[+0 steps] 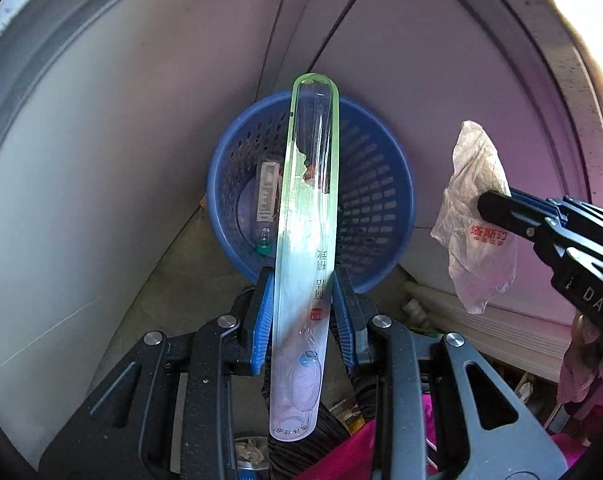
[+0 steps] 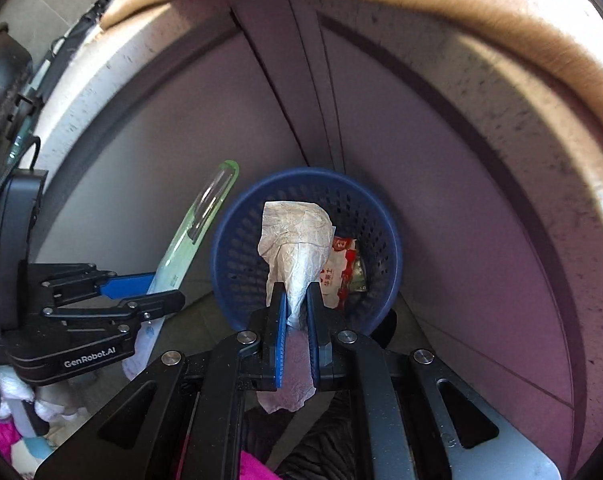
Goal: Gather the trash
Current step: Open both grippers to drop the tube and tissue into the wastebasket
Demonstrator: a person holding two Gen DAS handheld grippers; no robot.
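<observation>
Blue basket (image 1: 381, 208) sits below both grippers: your left gripper (image 1: 301, 284) clamps the clear package (image 1: 305, 240), your right gripper (image 2: 297, 304) pinches the crumpled bag (image 2: 297, 236), poised for dropping.

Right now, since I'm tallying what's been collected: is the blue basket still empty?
No: the blue basket already holds a small green-capped vial and a flat package at its bottom.

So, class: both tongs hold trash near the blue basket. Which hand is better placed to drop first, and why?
Right, probably: its tongs hold the crumpled bag over the blue basket; the long toothbrush package could catch the rim.
</observation>
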